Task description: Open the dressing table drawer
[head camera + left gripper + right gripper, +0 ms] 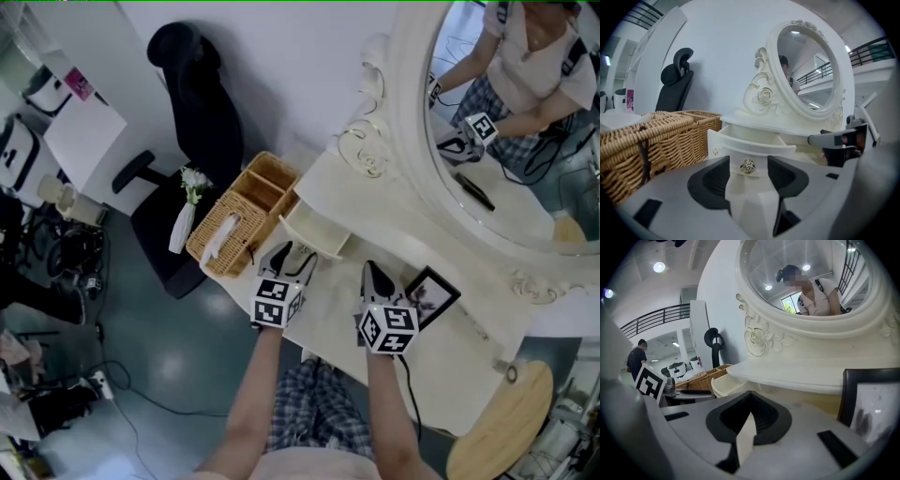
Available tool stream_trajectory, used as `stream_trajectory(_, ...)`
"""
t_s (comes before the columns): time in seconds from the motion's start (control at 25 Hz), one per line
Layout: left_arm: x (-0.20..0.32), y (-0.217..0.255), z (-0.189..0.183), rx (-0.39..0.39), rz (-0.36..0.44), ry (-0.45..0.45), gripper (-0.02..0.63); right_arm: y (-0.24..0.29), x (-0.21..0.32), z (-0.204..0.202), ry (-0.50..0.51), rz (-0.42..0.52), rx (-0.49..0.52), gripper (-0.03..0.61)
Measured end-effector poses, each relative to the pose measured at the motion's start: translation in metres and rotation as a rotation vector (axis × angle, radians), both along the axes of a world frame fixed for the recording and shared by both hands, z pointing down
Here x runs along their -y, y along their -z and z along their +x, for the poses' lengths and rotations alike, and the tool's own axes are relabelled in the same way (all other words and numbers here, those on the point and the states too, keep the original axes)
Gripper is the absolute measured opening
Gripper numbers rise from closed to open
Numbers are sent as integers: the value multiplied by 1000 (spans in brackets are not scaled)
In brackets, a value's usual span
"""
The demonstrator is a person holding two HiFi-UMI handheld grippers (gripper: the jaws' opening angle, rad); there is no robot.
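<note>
The small cream drawer (314, 232) of the dressing table stands pulled out from under the mirror shelf. In the left gripper view its curved front (754, 145) carries a gold knob (747, 166). My left gripper (298, 253) (748, 171) is right in front of the drawer, open, with the knob between its dark pads and a gap on each side. My right gripper (377, 274) (749, 420) rests over the table top to the right, shut and holding nothing. From its view the open drawer (723, 386) lies off to the left.
A wicker basket (246, 214) (651, 136) sits just left of the drawer. A dark picture frame (431, 295) (869, 399) lies by my right gripper. The oval mirror (506, 122) rises behind. A black office chair (192, 122) stands left, a wooden stool (502, 427) lower right.
</note>
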State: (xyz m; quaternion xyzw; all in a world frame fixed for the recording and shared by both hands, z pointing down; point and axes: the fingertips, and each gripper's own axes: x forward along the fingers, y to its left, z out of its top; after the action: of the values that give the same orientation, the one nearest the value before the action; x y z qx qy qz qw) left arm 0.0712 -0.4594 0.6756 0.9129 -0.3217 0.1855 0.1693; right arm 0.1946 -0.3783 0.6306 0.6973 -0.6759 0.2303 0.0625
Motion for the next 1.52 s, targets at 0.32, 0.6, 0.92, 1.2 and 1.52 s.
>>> stream_trajectory(0.32,-8,33,-11,-19,55,30,258,18,-8,7,-18,29,1,15)
stream_trajectory(0.6,-26,86,-15,-60,104,32,256,63,-33,21,-54,89,-22,15)
stream_trajectory(0.92,-60,164,0,-145,185,-30,191,140,-80,57,-139,204,-97,15)
stream_trajectory(1.2,-86,223,12,-209,272,-97,59,190,-142,84,-224,272,-168,15)
stream_trajectory(1.52,-111,244,16,-271,287,-142,27,206,-207,126,-349,301,-216,15)
